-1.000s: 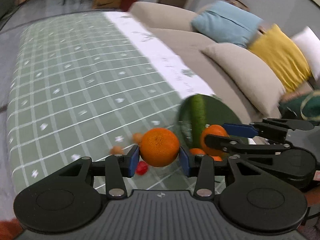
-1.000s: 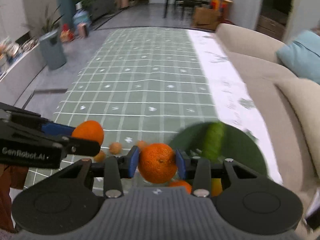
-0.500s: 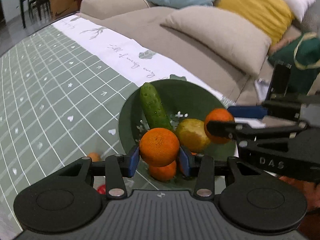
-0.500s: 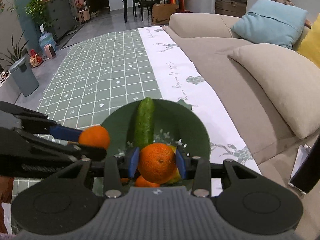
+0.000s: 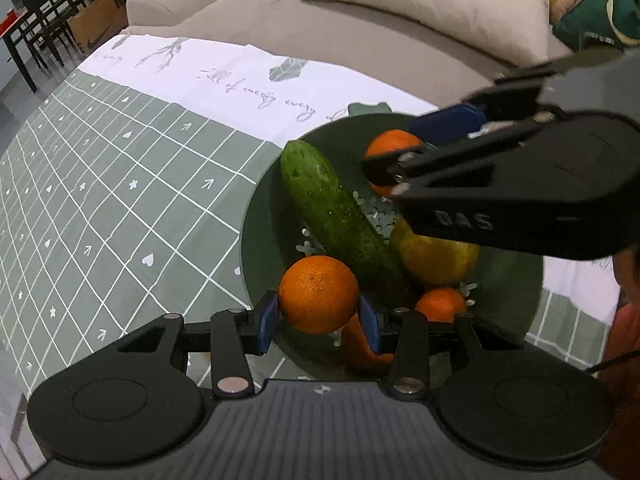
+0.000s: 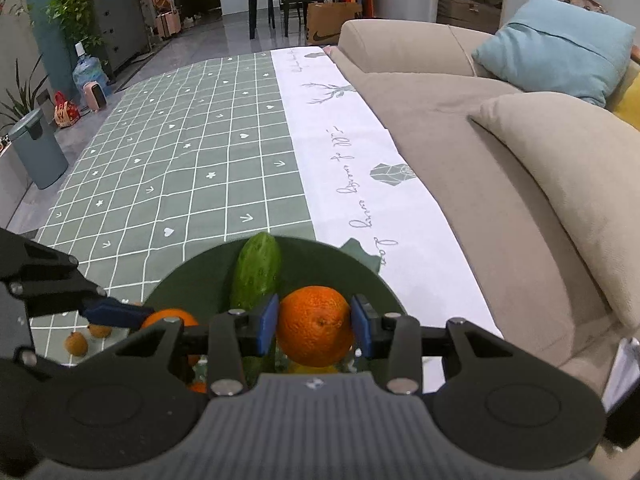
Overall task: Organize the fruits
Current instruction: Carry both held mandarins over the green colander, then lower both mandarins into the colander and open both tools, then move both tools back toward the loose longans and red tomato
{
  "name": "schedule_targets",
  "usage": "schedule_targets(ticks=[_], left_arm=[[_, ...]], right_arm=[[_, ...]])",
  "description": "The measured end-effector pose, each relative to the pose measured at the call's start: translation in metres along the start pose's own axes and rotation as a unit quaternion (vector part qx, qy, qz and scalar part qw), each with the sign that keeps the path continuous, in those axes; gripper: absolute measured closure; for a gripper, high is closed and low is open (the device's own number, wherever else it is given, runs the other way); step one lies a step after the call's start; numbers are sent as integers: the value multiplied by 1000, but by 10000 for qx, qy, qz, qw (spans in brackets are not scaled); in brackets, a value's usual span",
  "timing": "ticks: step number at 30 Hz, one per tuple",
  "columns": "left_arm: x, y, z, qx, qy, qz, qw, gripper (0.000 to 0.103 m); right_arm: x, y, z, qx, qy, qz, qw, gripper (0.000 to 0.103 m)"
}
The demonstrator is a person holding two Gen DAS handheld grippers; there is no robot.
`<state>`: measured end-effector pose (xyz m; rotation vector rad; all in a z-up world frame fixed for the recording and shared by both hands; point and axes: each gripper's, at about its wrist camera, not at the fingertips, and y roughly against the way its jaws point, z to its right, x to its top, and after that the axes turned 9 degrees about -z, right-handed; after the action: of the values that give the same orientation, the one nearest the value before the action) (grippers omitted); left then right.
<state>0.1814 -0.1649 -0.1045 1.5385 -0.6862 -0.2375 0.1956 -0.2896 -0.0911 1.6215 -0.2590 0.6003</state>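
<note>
A dark green bowl point(image 5: 272, 216) on the checked tablecloth holds a cucumber point(image 5: 336, 216), a yellow pear-like fruit point(image 5: 436, 258) and a small orange point(image 5: 440, 305). My left gripper point(image 5: 319, 318) is shut on an orange point(image 5: 318, 294) above the bowl's near left rim. My right gripper point(image 6: 315, 325) is shut on another orange point(image 6: 315, 330) above the bowl point(image 6: 320, 264), beside the cucumber point(image 6: 256, 272). In the left wrist view the right gripper point(image 5: 400, 160) holds its orange point(image 5: 390, 144) over the bowl's far side.
Two small brown fruits point(image 6: 76, 343) lie on the cloth left of the bowl. A beige sofa point(image 6: 500, 200) with cushions runs along the right edge of the table. A grey bin point(image 6: 36, 148) stands on the floor at left.
Both grippers, each with its orange, have moved closer over the bowl and lower. The bowl and its fruit now fill more of both views.
</note>
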Motion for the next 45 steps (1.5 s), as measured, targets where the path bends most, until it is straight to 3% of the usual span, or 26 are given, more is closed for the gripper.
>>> schedule_targets(ticks=[8, 18, 27, 32, 33, 34, 38, 45], left_arm=[[9, -14, 3, 33, -156, -197, 9997, 54], [10, -20, 2, -22, -137, -163, 9998, 54], [6, -15, 6, 61, -268, -131, 9995, 42], [-1, 1, 6, 41, -272, 52, 9996, 39], [-3, 6, 6, 22, -242, 100, 9997, 39], [-6, 11, 6, 12, -181, 159, 9997, 39], [-21, 33, 3, -155, 58, 446, 9989, 39], [-57, 64, -15, -114, 666, 927, 9934, 39]], right_arm=[[2, -26, -5, -66, 183, -275, 9994, 66], [2, -39, -3, -139, 132, -359, 9992, 66], [1, -30, -8, -196, 206, -341, 9990, 64], [0, -15, -10, -238, 234, -274, 9991, 60], [-1, -10, -11, -247, 223, -241, 9992, 56], [-2, -5, -11, -253, 201, -203, 9993, 51], [-7, 18, -11, -127, -134, -15, 9998, 48], [-34, 61, -28, -31, -530, 456, 9975, 40]])
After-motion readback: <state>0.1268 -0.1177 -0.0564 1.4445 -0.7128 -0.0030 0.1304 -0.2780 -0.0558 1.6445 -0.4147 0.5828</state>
